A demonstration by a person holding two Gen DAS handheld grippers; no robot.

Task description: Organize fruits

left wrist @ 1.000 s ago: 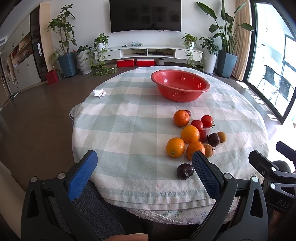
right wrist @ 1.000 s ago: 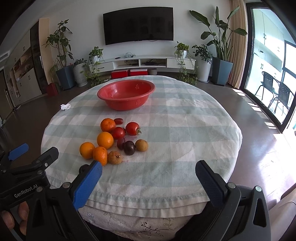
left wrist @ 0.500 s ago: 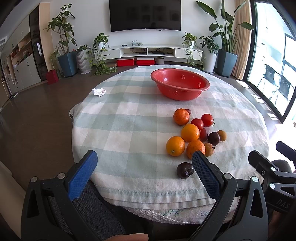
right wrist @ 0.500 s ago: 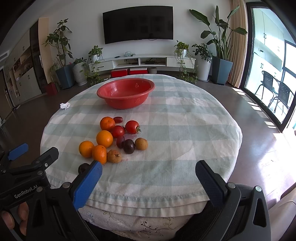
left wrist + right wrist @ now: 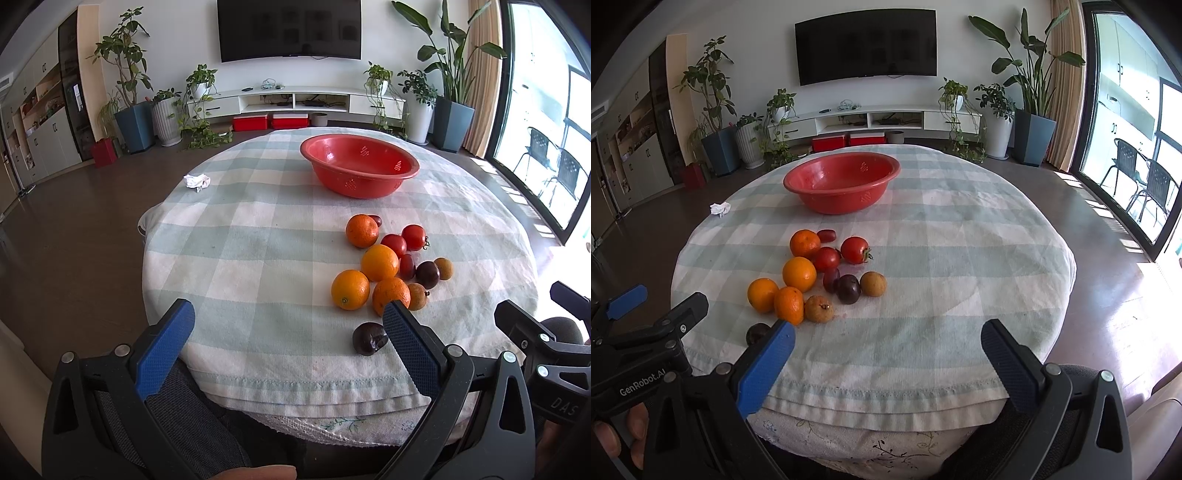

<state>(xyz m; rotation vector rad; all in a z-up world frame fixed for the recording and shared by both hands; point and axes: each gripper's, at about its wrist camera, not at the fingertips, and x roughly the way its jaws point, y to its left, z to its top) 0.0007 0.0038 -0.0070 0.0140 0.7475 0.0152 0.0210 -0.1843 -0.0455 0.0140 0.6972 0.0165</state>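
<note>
We are at the very start of the job, as far as we can judge: the red bowl sits bare inside on the worktop, far ahead of both sets of fingers, and every fruit lies loose on the checked cloth.

Our left gripper holds its fingers wide with nothing between them, hanging at the near edge of the worktop. Our right gripper is just as wide and just as empty, beside the left one.

The fruit cluster lies ahead and to the left of the right fingers, and ahead and to the right of the left fingers. It has four oranges, two red tomatoes, some small dark and tan fruits, all touching or just beside one another. One dark plum has strayed from the rest; it lies just beside the inner face of the left gripper's right finger, nearest of all.

A crumpled white tissue lies far off to the left, well apart from the fruit.

Nothing is moved yet; all the fruit is left to gather, presumably into the bowl.
</note>
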